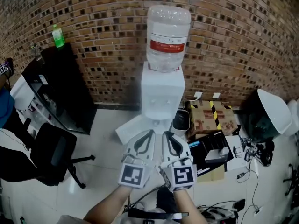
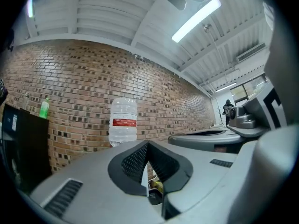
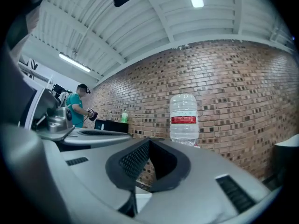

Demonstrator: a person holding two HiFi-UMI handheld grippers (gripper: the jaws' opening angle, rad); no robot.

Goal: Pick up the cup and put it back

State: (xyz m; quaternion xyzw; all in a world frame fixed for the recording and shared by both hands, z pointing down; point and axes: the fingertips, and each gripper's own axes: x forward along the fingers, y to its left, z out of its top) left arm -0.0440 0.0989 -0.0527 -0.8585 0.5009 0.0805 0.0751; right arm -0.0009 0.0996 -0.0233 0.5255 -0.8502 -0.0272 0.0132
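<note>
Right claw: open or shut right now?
Shut. The right gripper view shows the right claw with jaws together, nothing held.

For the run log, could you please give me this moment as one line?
left gripper: shut, empty | right gripper: shut, empty | position: side by side, facing water dispenser

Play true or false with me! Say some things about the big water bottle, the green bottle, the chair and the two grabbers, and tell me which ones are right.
1. The big water bottle sits on top of the white dispenser. True.
2. The green bottle lies on the floor. False: it stands upright on the black cabinet.
3. The left gripper holds the green bottle. False: its jaws are together with nothing between them.
4. The right gripper is shut and empty. True.
5. The office chair is white. False: it is black.
</note>
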